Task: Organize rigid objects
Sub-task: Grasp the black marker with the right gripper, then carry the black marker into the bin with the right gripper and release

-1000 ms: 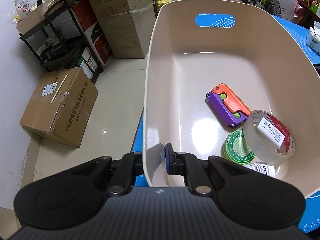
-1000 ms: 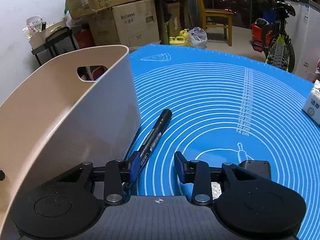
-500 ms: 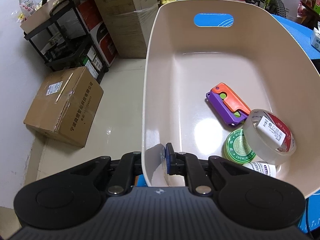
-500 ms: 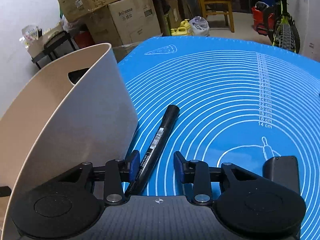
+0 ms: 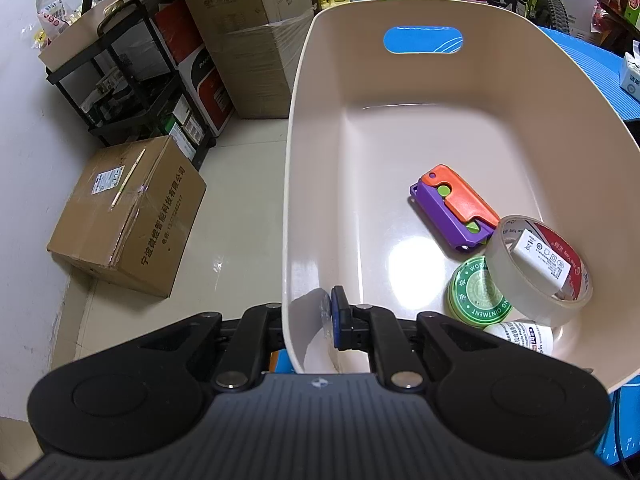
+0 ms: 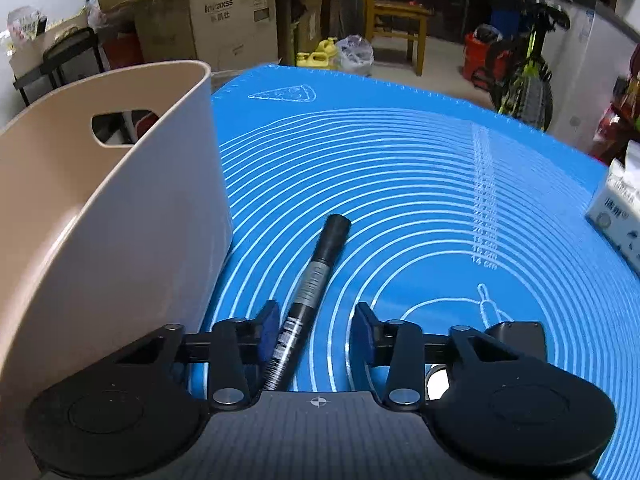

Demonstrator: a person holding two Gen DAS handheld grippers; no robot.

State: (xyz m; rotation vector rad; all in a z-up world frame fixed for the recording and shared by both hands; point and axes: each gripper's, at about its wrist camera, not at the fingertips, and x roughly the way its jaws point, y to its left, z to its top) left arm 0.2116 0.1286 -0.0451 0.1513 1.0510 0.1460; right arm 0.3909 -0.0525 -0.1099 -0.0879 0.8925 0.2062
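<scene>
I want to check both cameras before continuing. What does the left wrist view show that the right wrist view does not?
Only the left wrist view shows the bin's inside: purple-orange toy knife, tape roll, green ointment tin, and the left gripper shut on the bin wall. Only the right wrist view shows the open right gripper around the black marker, touching one pad. Both show the beige bin and the blue mat.

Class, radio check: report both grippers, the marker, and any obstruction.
Left gripper shut on bin wall. Right gripper open, black marker between its fingers, lying on blue mat. Bin close on the left; nothing blocking.
</scene>
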